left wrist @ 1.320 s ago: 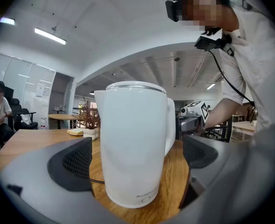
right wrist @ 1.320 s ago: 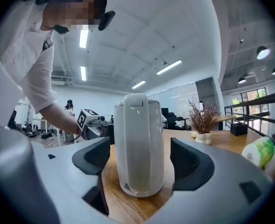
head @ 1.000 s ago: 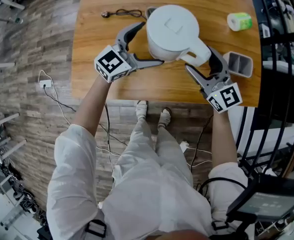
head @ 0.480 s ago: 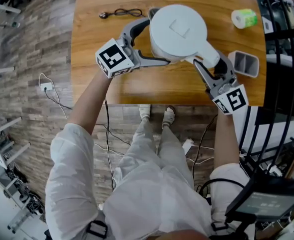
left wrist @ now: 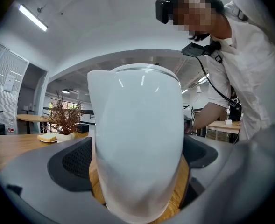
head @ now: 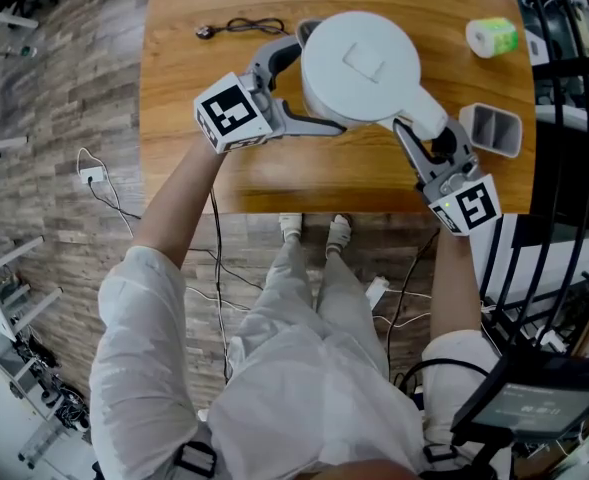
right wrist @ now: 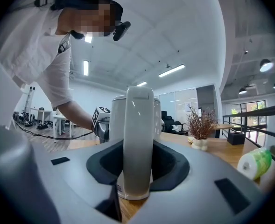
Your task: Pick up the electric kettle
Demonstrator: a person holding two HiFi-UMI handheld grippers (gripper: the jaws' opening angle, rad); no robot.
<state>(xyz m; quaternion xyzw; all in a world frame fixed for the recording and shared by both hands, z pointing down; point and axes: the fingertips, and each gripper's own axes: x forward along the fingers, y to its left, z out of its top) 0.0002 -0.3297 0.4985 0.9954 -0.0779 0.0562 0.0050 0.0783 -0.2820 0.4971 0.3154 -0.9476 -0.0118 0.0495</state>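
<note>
Kettle [head: 359,63], white plastic, lid shut: body is clamped by left tool [head: 314,83], handle [head: 419,113] by right tool [head: 424,136], just closed further.

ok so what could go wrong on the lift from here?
1. Right gripper: jaws have just been closing on only the slim kettle handle; the electric kettle may swing.
2. Left gripper flanks the smooth rounded body; contact unclear, it could slip.
3. Grey bin beside the right gripper may get knocked.
</note>
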